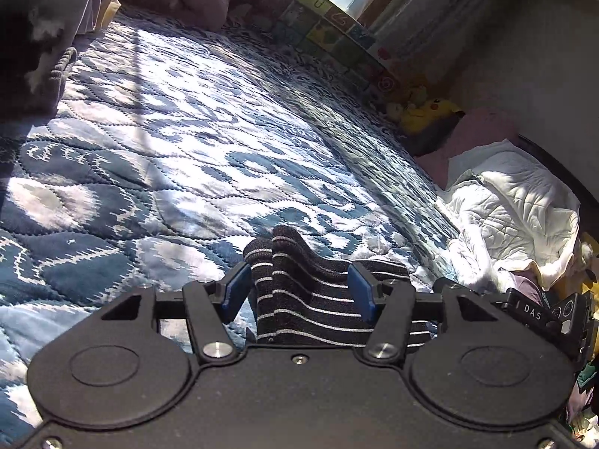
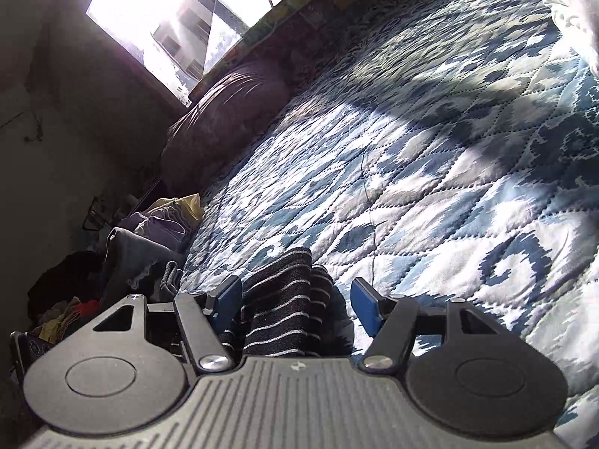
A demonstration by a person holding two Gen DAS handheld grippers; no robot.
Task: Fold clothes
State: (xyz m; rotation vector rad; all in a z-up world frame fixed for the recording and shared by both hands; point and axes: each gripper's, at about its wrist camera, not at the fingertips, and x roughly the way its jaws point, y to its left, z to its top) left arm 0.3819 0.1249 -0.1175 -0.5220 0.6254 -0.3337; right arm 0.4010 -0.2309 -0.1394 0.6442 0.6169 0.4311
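So a dark striped garment (image 1: 299, 292) was bunched up between both sets of fingers, right at the near edge of the bed (image 1: 179, 157). It was probably brought there because the quilted bedspread gave a big flat area to spread and fold on, though that's only a guess.

The left gripper (image 1: 299, 292) was seen with its blue fingers (image 1: 236, 292) set fairly wide, and the striped cloth was humped up in the gap. The fabric seemed to be brushed by both pads, but no real squeeze could be made out, so it was read as open rather than clamped.

Same story on the right gripper (image 2: 297, 303): the fingers (image 2: 365, 305) were spread wide, the cloth was pressed near the left pad only, and a clear gap was left by the right pad.

A heap of other clothes (image 2: 149, 232) was piled off the bed's edge in the right view, likely waiting their turn.
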